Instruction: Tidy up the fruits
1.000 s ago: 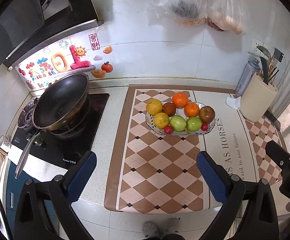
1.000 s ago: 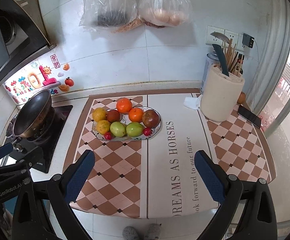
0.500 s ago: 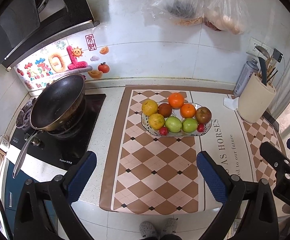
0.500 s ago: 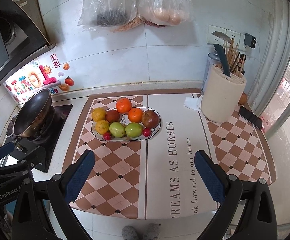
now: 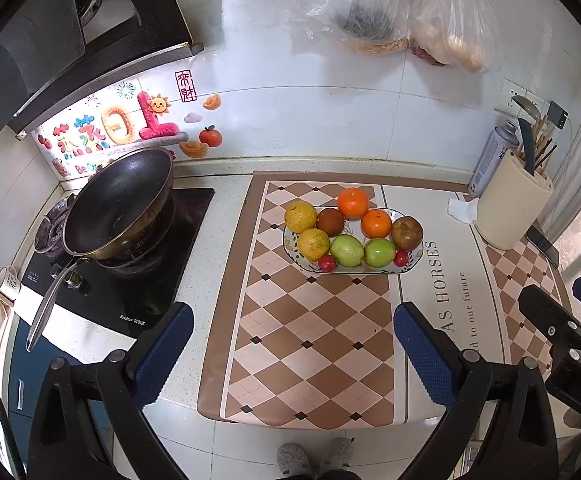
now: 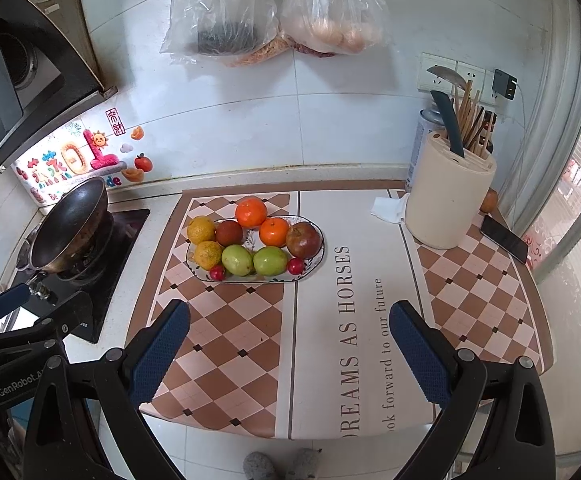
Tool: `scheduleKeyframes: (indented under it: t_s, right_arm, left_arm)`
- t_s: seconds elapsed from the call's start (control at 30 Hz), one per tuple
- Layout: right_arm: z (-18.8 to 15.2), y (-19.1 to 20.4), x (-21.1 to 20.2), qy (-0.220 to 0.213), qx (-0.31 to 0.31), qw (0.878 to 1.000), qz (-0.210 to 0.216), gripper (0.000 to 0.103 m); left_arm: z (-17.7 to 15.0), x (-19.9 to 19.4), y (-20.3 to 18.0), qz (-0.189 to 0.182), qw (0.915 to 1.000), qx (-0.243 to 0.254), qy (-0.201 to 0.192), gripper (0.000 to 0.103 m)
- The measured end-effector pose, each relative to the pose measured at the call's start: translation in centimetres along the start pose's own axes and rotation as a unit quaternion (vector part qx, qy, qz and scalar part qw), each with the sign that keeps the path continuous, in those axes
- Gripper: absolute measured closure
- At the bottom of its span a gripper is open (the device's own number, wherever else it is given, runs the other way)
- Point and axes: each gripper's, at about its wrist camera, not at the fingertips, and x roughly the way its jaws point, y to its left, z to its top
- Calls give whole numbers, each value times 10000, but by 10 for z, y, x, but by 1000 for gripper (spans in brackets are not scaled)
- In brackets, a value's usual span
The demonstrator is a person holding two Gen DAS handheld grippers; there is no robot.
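Both grippers hang above the near edge of the counter, each with its jaws spread wide and holding nothing. The left gripper and the right gripper are well short of the plate, which sits on the checkered mat. On the plate lie oranges, two green apples, yellow citrus, a dark red fruit and small red ones. Left of the plate a wok rests on the stove; to the plate's right stands a cream knife holder.
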Motion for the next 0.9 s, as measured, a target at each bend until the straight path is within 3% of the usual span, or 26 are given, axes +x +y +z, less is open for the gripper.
scheduleKeyframes:
  t_s: [0.9]
  right_arm:
    - [5, -7, -8, -58, -179, 9998, 58, 1]
  left_arm:
    - [0, -8, -4, -18, 10000, 10, -18, 0]
